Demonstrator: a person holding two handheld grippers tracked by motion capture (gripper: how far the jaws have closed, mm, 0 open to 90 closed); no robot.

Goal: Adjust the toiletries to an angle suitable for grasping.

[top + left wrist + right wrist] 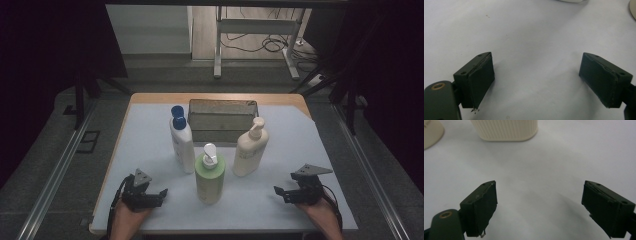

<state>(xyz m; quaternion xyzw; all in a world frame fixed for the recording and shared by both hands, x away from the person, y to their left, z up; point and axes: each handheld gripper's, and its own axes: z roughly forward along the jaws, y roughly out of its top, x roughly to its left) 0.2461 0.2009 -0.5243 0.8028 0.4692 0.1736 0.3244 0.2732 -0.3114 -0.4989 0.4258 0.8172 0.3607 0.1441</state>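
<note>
Two bare hands enter from the bottom edge, each wrapped around a black handheld gripper. The left gripper (161, 192) and the right gripper (278, 190) each carry a grey three-cornered plate on top and trail a thin black cable past the wrist. Seen up close, the fingers (477, 81) are blocky dark wedges faced with flat dark pads. Small screw holes dot their upper edges, and a brass-coloured ring sits on the left-hand arm.
</note>
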